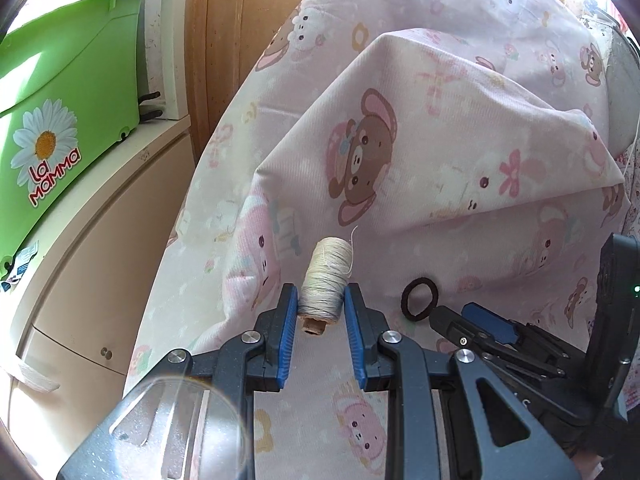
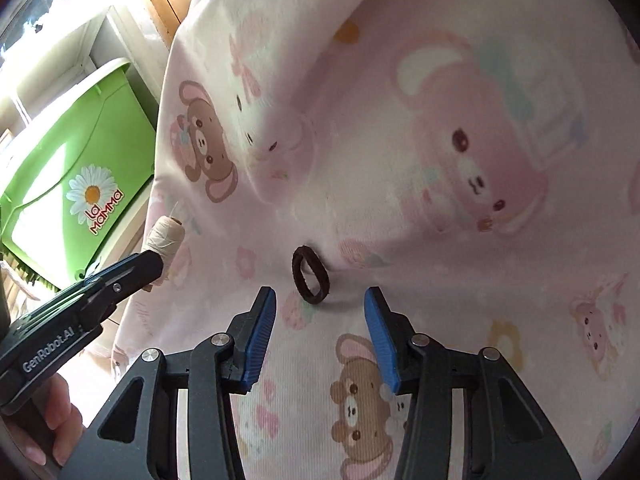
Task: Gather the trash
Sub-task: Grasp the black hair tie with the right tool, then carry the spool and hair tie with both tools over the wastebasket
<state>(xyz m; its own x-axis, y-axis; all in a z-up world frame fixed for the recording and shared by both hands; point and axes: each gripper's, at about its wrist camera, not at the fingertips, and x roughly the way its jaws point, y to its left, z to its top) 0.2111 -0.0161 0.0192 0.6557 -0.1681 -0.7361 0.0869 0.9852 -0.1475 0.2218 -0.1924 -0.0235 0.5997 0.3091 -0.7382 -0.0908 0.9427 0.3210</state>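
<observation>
The left tongs [image 1: 320,300] are shown pinching a spool of cream thread [image 1: 322,282], the blue pads [image 1: 289,332] being pressed against the two sides of the wound thread, with the brown core end of the spool directed toward the camera and a loose thread end standing up from the far end. The right tongs [image 2: 320,308] are shown spread, with nothing gripped; no contact is seen between their blue pads [image 2: 262,340] and the dark hair tie [image 2: 311,275], which lies just beyond the tips and roughly midway between them. The hair tie is seen lying on a pink sheet [image 2: 400,120] printed with bears and rabbits, its ring partly raised off the fabric on one side. In the left wrist view the hair tie [image 1: 420,297] is seen just to the right of the spool, with the tip of the right tongs [image 1: 464,326] close beside it. In the right wrist view the spool [image 2: 166,240] is seen to the left of the hair tie, held clear above the edge of the sheet by the left tongs [image 2: 154,270], whose handle is grasped by a hand [image 2: 48,428] at the lower left. Farther left of the hair tie, beyond the edge of the sheet, a green plastic bin [image 2: 80,160] bearing a daisy sticker is shown resting on a cream cabinet [image 1: 100,260].
</observation>
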